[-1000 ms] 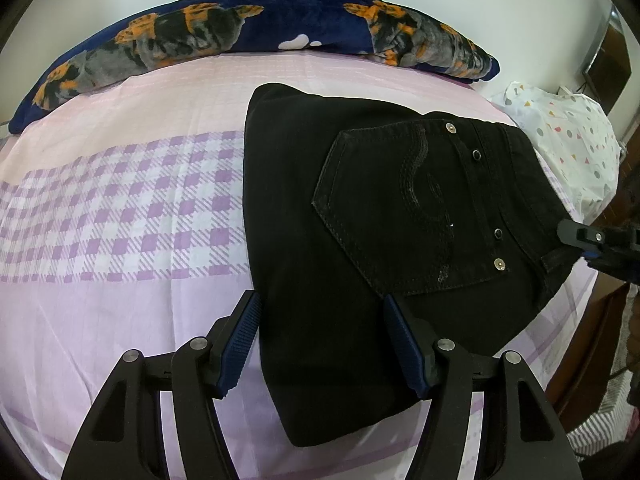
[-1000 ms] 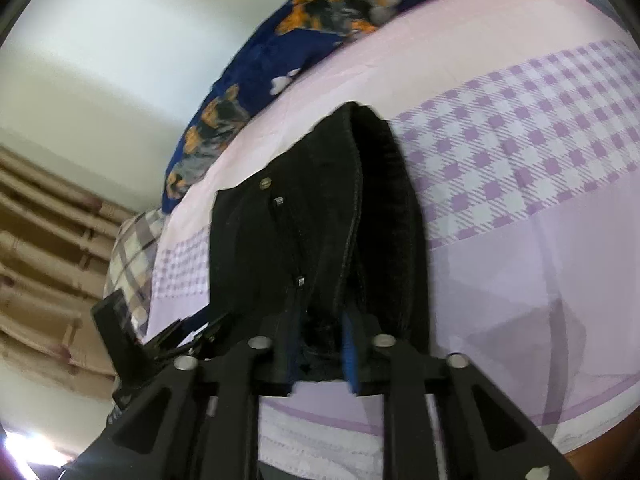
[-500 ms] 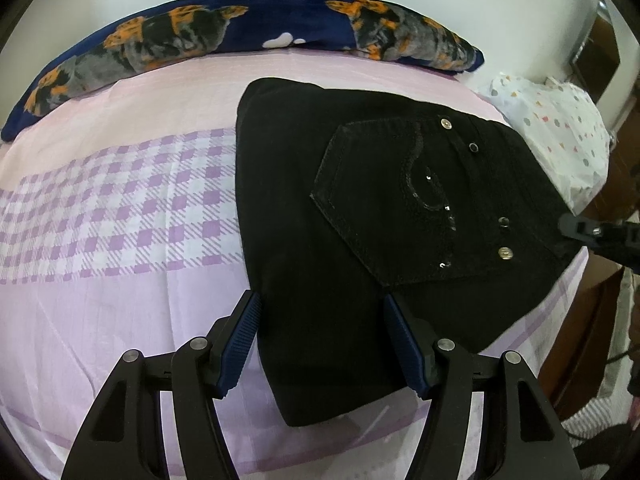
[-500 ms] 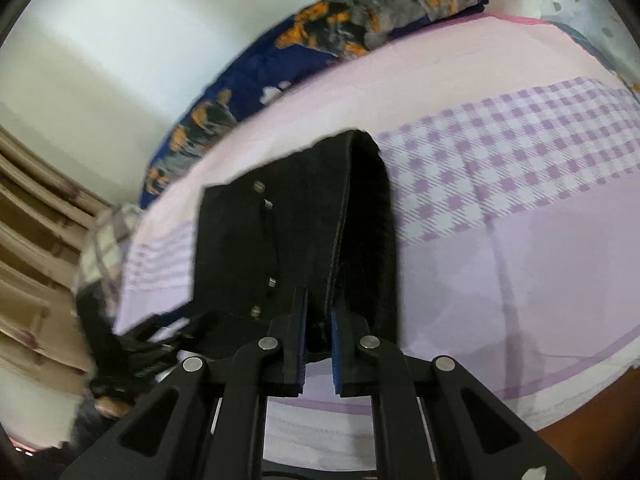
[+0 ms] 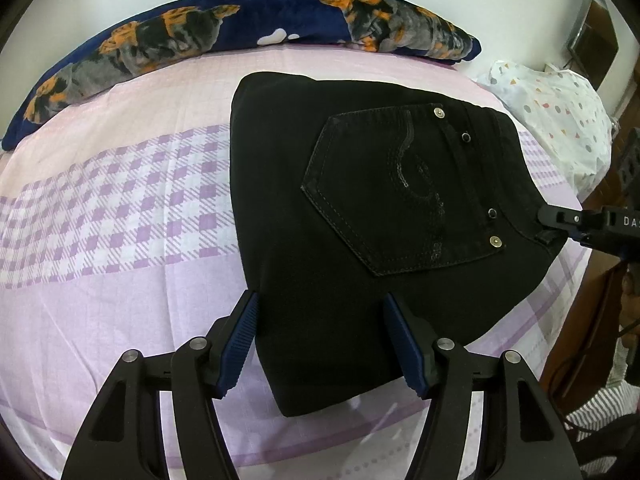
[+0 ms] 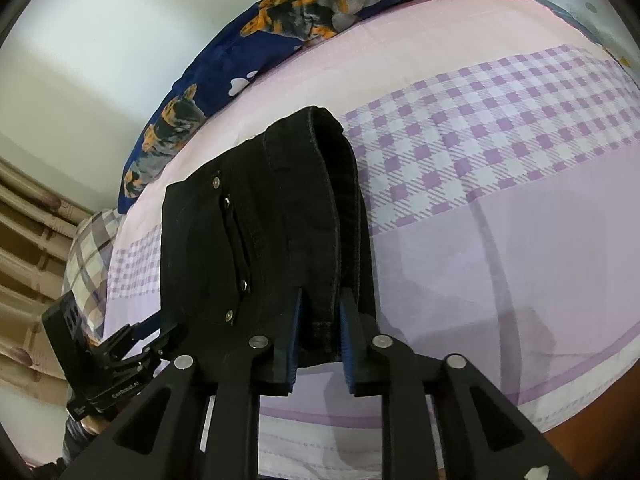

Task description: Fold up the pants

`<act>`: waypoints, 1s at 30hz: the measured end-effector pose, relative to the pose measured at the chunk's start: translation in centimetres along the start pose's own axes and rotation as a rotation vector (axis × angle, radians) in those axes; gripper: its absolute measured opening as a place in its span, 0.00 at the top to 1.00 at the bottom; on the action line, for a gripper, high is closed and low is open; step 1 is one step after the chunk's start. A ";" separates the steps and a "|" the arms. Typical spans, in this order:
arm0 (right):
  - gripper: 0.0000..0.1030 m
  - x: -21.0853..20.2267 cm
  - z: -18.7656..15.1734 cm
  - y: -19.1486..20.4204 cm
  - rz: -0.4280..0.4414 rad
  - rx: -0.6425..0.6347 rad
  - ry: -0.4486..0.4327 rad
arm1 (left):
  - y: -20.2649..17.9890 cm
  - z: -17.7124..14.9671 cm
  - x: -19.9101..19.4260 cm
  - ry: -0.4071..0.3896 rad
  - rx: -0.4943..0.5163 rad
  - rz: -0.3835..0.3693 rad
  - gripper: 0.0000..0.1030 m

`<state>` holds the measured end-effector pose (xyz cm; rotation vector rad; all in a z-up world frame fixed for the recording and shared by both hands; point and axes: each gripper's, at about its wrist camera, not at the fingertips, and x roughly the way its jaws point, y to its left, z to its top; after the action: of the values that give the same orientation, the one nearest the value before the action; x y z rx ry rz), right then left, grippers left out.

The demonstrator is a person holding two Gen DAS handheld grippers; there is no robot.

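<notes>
The right gripper [image 6: 320, 340] jaws have just been opened around the waistband of the folded black jeans [image 5: 360, 220]; the left gripper [image 5: 320, 344] is held open above them, centre frame.

You get bright, even light in both views; the bedsheet [image 5: 120, 300] is sharp, its stripes bowing toward dark rounded corners. Soft shadows fall on it under the right gripper [image 6: 319, 344].
</notes>
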<state>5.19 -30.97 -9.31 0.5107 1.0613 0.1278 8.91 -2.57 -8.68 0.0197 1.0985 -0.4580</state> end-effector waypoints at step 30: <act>0.84 4.1 8.3 4.6 -0.107 -0.239 -0.050 | 0.8 9.0 2.5 -0.106 0.022 -0.007 0.38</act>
<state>15.01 -28.39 -7.30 0.2398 1.0067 0.1451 17.78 -4.88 -6.84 0.0106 0.9901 -0.4725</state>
